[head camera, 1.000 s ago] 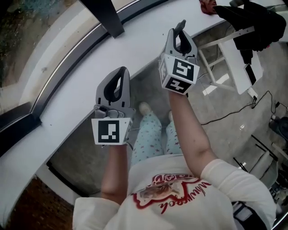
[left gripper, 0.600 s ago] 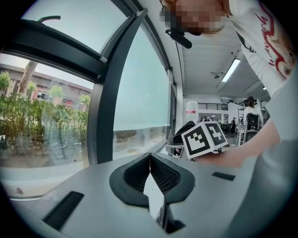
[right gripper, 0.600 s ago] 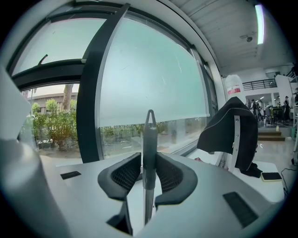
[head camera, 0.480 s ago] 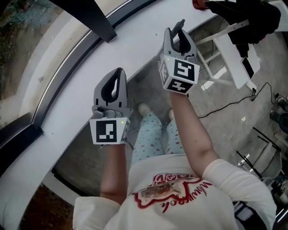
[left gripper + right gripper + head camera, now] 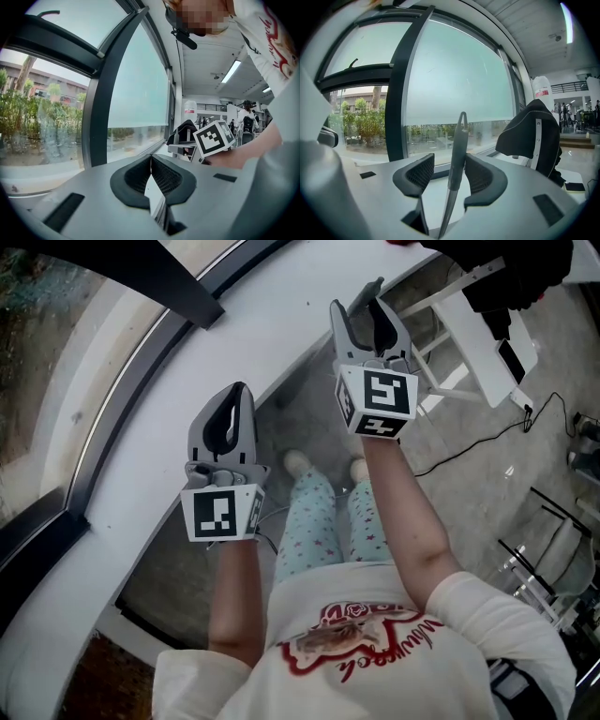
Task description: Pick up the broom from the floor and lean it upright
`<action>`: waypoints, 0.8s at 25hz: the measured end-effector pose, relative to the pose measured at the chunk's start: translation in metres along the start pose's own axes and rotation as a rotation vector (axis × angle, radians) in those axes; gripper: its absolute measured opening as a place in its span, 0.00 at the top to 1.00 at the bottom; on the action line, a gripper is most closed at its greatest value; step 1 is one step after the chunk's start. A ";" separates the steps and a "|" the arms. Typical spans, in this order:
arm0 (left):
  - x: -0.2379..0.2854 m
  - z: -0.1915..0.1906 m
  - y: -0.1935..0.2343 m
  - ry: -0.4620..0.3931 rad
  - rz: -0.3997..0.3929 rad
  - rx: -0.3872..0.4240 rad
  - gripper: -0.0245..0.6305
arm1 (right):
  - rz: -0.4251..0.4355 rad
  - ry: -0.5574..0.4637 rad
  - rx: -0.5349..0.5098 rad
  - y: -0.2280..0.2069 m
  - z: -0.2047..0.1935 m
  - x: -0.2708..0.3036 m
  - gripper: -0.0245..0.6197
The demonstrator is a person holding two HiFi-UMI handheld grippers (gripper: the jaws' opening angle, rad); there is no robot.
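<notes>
The broom's grey handle [image 5: 457, 154] stands upright between the jaws of my right gripper [image 5: 449, 160], its hooked top rising above them in front of the window. The jaws are opening: a gap shows between the left pad [image 5: 419, 173] and the handle, which lies close along the right pad. From the head view the handle's top [image 5: 376, 287] pokes out of the right gripper [image 5: 364, 307] over the white ledge. My left gripper [image 5: 236, 395] is lower and to the left, shut with nothing in it [image 5: 151, 158]. The broom's head is hidden.
A curved white window ledge [image 5: 169, 427] and dark window frame [image 5: 178, 287] run ahead of both grippers. A white folding stand [image 5: 487, 334] with a black garment [image 5: 534, 131] is at the right. A black cable [image 5: 487, 451] lies on the grey floor. The person's legs [image 5: 323, 521] are below.
The right gripper's jaws have spread apart around the broom handle. Both hands have drifted a little towards the ledge; the left gripper stays shut.
</notes>
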State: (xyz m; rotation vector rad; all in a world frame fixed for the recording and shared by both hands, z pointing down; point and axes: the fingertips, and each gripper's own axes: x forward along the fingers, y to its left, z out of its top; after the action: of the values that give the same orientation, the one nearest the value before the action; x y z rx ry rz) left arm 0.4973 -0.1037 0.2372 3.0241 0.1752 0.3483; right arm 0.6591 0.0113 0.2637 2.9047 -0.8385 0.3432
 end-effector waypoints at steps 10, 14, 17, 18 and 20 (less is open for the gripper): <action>0.007 0.000 -0.023 0.005 -0.031 0.011 0.93 | -0.038 0.080 0.080 -0.036 -0.005 0.005 0.81; 0.007 0.000 -0.023 0.005 -0.029 0.012 0.93 | -0.069 0.122 0.120 -0.042 -0.006 0.004 0.81; 0.010 0.001 -0.022 0.002 -0.026 0.013 0.93 | -0.081 0.129 0.097 -0.046 -0.008 0.016 0.81; 0.011 0.001 -0.022 0.001 -0.024 0.013 0.93 | -0.072 0.132 0.080 -0.045 -0.007 0.024 0.81; 0.012 -0.002 -0.020 0.002 -0.021 0.011 0.93 | -0.038 0.121 0.039 -0.040 -0.002 0.038 0.80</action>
State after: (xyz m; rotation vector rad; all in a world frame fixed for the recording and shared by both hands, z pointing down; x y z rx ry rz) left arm 0.5067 -0.0824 0.2394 3.0303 0.2091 0.3494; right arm 0.7112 0.0263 0.2732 2.8965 -0.7651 0.5315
